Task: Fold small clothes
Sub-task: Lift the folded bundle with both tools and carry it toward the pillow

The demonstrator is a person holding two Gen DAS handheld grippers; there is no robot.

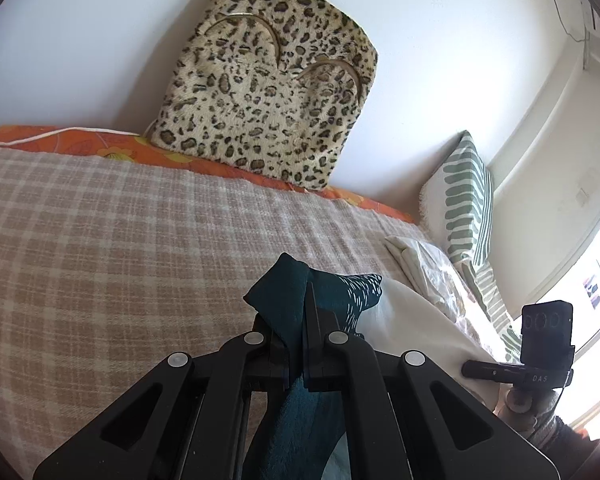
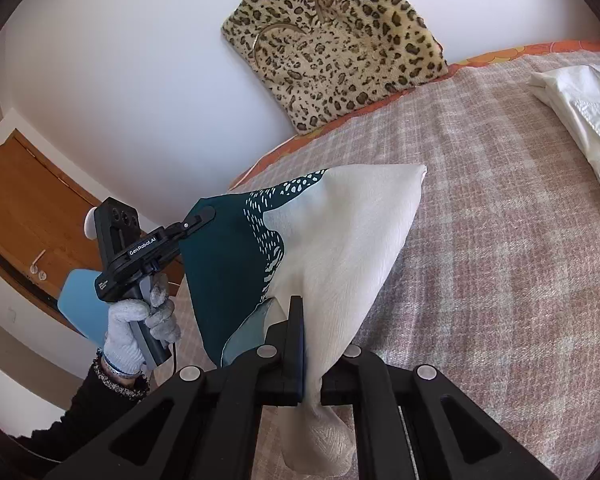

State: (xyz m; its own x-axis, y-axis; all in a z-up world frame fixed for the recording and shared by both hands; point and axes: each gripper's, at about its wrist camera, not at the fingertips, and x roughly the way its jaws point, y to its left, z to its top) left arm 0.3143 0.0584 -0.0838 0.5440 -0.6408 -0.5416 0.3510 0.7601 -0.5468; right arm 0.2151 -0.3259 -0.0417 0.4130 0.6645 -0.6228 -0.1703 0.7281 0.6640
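A small cloth, cream (image 2: pixel 352 232) with a dark teal part (image 2: pixel 220 264) and white flecks, hangs stretched between both grippers above the bed. My left gripper (image 1: pixel 302 312) is shut on its teal corner (image 1: pixel 284 296); it also shows in the right wrist view (image 2: pixel 202 216), held by a gloved hand. My right gripper (image 2: pixel 310 344) is shut on the cream edge, which bunches below the fingers. The right gripper's body shows in the left wrist view (image 1: pixel 540 344); its fingertips are hidden there.
The bed has a pink-and-cream checked blanket (image 1: pixel 120 240). A leopard-print cushion (image 1: pixel 268 92) leans on the wall. A folded cream cloth (image 2: pixel 580 112) lies on the bed. A green-striped pillow (image 1: pixel 464 200) stands at one end. A wooden door (image 2: pixel 32 204) and blue chair (image 2: pixel 80 300) stand beside the bed.
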